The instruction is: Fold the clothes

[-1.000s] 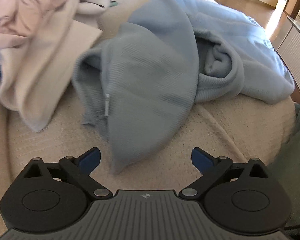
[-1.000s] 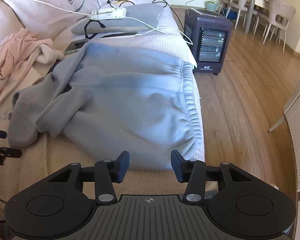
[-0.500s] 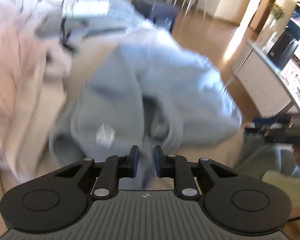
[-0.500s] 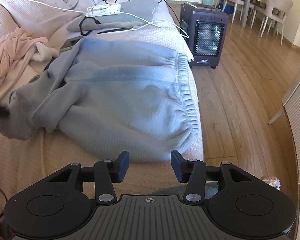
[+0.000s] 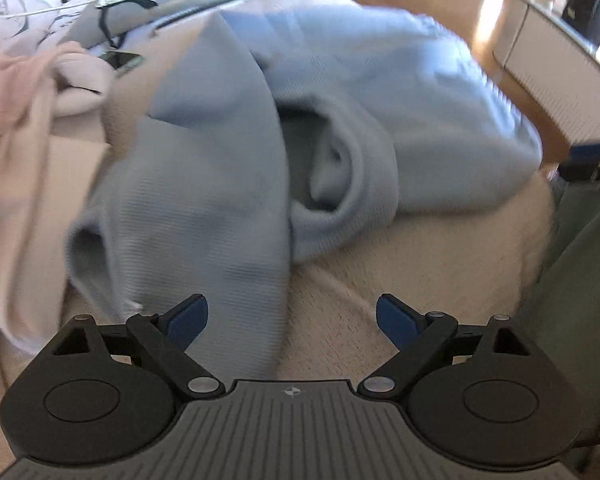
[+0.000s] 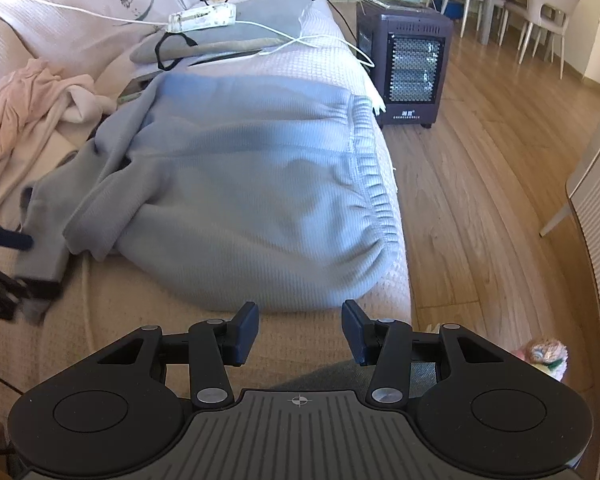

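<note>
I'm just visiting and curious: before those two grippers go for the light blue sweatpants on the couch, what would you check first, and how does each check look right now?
1. Left gripper free to grab: ok, its jaws have just been opening and stand wide, with nothing pinched.
2. Right gripper empty: ok, part open, nothing between its jaws.
3. Light blue ribbed sweatpants within reach: ok, they lie right ahead of both grippers.
4. Sweatpants spread flat: not ok, the legs are bunched and rolled.
5. Pink and cream pile of clothes clear of the sweatpants: cannot tell, the edges meet in shadow.
6. White cable clear of the sweatpants: ok, it lies farther back.
</note>
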`<action>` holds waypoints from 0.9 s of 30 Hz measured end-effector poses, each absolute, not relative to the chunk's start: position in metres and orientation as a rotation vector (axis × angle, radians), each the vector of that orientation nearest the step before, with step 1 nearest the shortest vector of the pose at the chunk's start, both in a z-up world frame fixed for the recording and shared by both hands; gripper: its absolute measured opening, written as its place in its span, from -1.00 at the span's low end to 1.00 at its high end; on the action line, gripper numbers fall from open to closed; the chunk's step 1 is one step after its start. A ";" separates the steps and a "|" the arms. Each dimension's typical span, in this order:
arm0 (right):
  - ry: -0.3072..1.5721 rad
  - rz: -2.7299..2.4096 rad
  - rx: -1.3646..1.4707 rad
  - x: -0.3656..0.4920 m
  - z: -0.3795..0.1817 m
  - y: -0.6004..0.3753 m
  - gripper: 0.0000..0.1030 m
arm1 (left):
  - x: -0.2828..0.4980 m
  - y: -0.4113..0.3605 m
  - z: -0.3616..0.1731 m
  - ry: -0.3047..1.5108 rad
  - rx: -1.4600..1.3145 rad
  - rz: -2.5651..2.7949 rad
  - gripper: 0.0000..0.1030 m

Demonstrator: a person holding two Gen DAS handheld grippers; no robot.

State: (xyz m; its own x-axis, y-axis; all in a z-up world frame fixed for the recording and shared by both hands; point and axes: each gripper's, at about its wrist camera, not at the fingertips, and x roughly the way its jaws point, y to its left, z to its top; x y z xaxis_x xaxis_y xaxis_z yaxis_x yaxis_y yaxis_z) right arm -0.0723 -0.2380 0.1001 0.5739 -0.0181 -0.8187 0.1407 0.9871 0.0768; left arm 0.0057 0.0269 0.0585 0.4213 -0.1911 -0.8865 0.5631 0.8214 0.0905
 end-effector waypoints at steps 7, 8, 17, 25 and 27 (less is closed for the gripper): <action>0.964 -0.106 0.158 -0.075 0.098 -0.241 -0.10 | 0.016 0.014 0.028 0.985 0.458 -0.459 0.77; 0.966 -0.107 0.159 -0.075 0.097 -0.242 -0.10 | 0.019 0.015 0.026 0.990 0.441 -0.458 0.74; 0.974 -0.109 0.135 -0.072 0.098 -0.236 -0.10 | 0.030 0.035 0.065 0.966 0.306 -0.483 -0.71; 0.958 -0.079 0.128 -0.072 0.104 -0.226 -0.10 | 0.043 0.040 0.120 0.872 0.297 -0.530 -0.86; 0.953 -0.060 0.129 -0.070 0.106 -0.223 -0.10 | 0.044 0.042 0.137 0.830 0.301 -0.525 -0.88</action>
State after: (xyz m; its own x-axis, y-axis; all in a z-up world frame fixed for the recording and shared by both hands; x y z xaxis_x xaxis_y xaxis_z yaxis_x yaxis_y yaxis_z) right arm -0.0702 -0.2227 0.1063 0.5781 0.0057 -0.8160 0.1077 0.9907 0.0832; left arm 0.0444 0.0419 0.1370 0.5589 -0.3226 -0.7639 0.5515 0.8326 0.0519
